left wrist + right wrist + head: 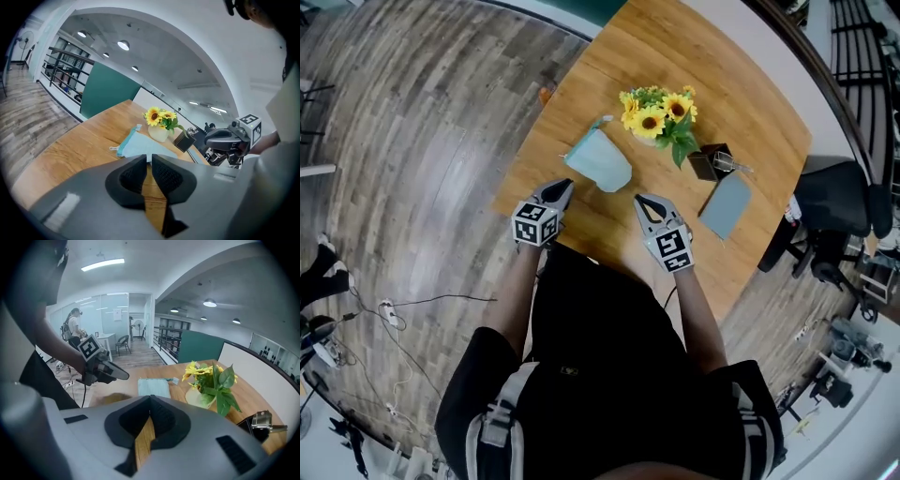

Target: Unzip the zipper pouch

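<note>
The light blue zipper pouch [599,159] lies flat on the wooden table [750,103], just in front of both grippers. In the left gripper view the pouch [133,144] sits beyond the jaws, its small pull tab [113,148] at the left corner. My left gripper [563,187] hovers near the pouch's near left edge; its jaws [149,157] stand a narrow slit apart with nothing between them. My right gripper [641,200] is to the right of the pouch, apart from it, its jaws [151,398] shut and empty. The pouch [153,386] lies ahead of it.
A vase of sunflowers [659,116] stands just behind the pouch. To its right are a small dark box [711,165] and a flat grey-blue case [727,204]. A black chair [839,202] stands off the table's right edge. Cables lie on the floor [394,309].
</note>
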Available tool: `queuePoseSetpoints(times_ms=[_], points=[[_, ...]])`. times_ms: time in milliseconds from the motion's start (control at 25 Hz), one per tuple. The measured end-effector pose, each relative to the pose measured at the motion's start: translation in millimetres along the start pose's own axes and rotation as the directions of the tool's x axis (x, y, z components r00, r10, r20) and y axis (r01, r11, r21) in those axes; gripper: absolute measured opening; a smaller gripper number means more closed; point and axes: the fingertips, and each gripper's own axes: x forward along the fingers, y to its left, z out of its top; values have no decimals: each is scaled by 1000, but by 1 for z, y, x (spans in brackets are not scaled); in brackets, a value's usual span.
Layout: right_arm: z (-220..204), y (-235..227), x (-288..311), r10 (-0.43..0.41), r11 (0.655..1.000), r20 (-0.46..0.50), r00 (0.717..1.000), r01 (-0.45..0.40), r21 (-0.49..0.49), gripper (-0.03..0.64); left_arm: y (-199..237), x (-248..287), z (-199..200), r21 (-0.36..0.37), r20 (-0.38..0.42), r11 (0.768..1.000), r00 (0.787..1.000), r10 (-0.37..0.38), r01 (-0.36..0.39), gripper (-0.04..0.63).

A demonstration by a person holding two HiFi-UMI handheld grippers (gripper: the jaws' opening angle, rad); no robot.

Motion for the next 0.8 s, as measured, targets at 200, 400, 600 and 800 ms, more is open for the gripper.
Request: queuePoseSetpoints(times_ms=[200, 400, 600, 800], points=[[-7, -6, -5, -10, 1000, -22, 1000, 10, -4, 3, 9, 16, -6, -136, 11, 991, 1000, 18, -16, 84], [-5, -6, -9, -21, 999, -25, 999, 20, -35, 3, 22, 21, -12, -255, 27, 965, 998, 65, -56, 106], [-10, -6, -11, -25, 998, -37, 999, 22, -64, 3, 32, 29, -13, -426, 61, 903, 994, 88, -54, 107], [-14, -2, -12, -25, 996, -55, 998, 20, -90, 3, 41, 34, -11, -556, 96, 831, 990, 106, -35, 124]])
